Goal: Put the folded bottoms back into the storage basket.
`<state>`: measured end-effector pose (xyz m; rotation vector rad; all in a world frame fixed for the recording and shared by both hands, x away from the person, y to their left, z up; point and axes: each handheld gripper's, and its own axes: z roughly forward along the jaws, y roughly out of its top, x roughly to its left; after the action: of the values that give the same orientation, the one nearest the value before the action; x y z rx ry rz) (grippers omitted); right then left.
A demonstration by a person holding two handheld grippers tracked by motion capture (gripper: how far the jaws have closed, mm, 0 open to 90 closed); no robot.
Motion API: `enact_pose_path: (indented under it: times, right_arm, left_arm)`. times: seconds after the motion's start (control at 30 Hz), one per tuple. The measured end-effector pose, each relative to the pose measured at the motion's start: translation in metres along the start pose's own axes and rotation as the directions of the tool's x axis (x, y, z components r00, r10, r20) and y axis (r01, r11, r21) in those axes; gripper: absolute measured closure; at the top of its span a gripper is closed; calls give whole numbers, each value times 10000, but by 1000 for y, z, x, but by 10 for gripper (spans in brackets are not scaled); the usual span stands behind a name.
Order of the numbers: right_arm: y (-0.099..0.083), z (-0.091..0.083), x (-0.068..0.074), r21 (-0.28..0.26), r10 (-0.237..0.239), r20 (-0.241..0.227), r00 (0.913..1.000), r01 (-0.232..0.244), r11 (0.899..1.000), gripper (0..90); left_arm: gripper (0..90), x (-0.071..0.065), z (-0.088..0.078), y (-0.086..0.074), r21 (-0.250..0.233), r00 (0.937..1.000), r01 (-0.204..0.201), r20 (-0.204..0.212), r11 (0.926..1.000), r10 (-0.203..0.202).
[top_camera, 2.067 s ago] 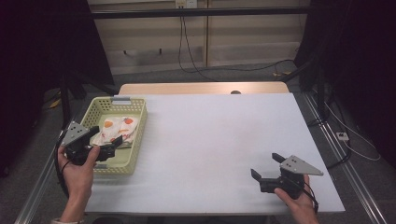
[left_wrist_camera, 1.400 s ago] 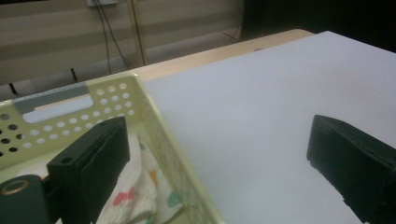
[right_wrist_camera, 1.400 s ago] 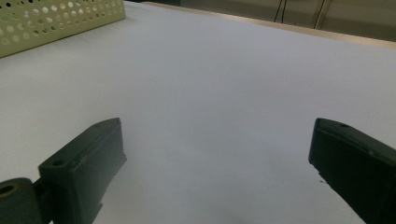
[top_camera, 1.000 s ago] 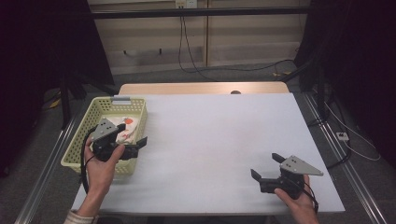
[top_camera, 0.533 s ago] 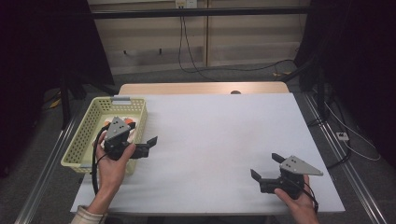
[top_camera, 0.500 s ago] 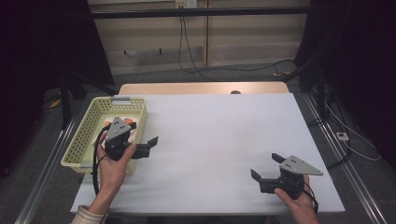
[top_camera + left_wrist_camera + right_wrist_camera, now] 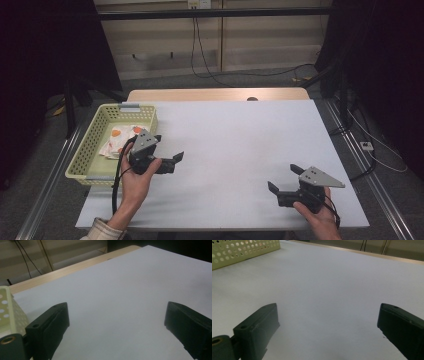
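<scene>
A pale yellow-green perforated basket (image 7: 88,153) stands at the table's left side, holding a white cloth with orange spots (image 7: 120,139). My left gripper (image 7: 169,147) hovers just right of the basket over the white tabletop, open, with nothing between its jaws. In the left gripper view the left gripper (image 7: 115,323) spans bare white table, and the basket's wall (image 7: 9,312) shows at the left edge. Near the front right corner my right gripper (image 7: 281,177) rests open and empty. The right gripper (image 7: 327,326) faces across the table toward the basket (image 7: 242,249).
The white tabletop (image 7: 240,145) stretches wide between the two grippers. A wooden strip (image 7: 215,94) runs along the far edge. Cables and dark stands lie on the floor beyond and to the right of the table.
My left gripper has moved right, from over the basket out above the white table, still open and empty. The right gripper has stayed put.
</scene>
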<state>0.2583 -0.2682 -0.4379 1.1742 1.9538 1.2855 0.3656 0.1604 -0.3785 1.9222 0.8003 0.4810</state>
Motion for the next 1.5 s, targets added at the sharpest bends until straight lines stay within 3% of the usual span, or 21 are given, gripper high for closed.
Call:
enact_pose_path:
  times: [0.3, 0.57, 0.6, 0.7, 0.8, 0.9, 1.07, 1.2, 1.37, 1.5]
  right_arm:
    - [0, 0, 0, 6, 6, -54, 10000, -6, 10000, 35]
    - [0, 0, 0, -10, 20, -54, 10000, -20, 10000, 35]
    - [0, 0, 0, -23, 35, -65, 10000, -35, 10000, 35]
    - [0, 0, 1, -14, 45, -63, 10000, -45, 10000, 35]
    - [0, 0, 2, -21, 76, -89, 9999, -77, 10000, 35]
    - [0, 0, 2, -39, 209, -113, 9997, -210, 9998, 35]
    - [0, 1, 3, -19, 260, -159, 9995, -260, 9997, 35]
    - [0, 0, 3, -10, 210, -135, 9997, -210, 9998, 36]
    - [0, -2, 2, -37, 169, -39, 9998, -170, 9998, 36]
    - [0, -2, 0, -66, 212, 50, 9998, -211, 9998, 37]
  left_arm:
    - [61, -10, 9, -5, 34, 9998, 116, 133, 9999, -116]
    - [62, -19, 13, -21, 198, 9997, 234, 105, 9995, -236]
    - [62, -20, 13, -24, 151, 9984, 512, 237, 9986, -516]
    - [62, -24, 14, -30, 224, 9996, 254, 134, 9994, -257]
    - [62, -26, 13, -36, 240, 9978, 519, 404, 9984, -528]
    - [62, -27, 12, -40, 317, 9991, 261, 320, 9992, -272]
    - [62, -28, 11, -47, 237, 9976, 584, 363, 9980, -592]
    - [62, -30, 11, -54, 372, 9976, 471, 497, 9982, -489]
    - [65, -27, 9, -59, 233, 9993, 355, 118, 9991, -357]
    - [65, -24, 6, -62, -39, 9960, 854, 251, 9963, -853]
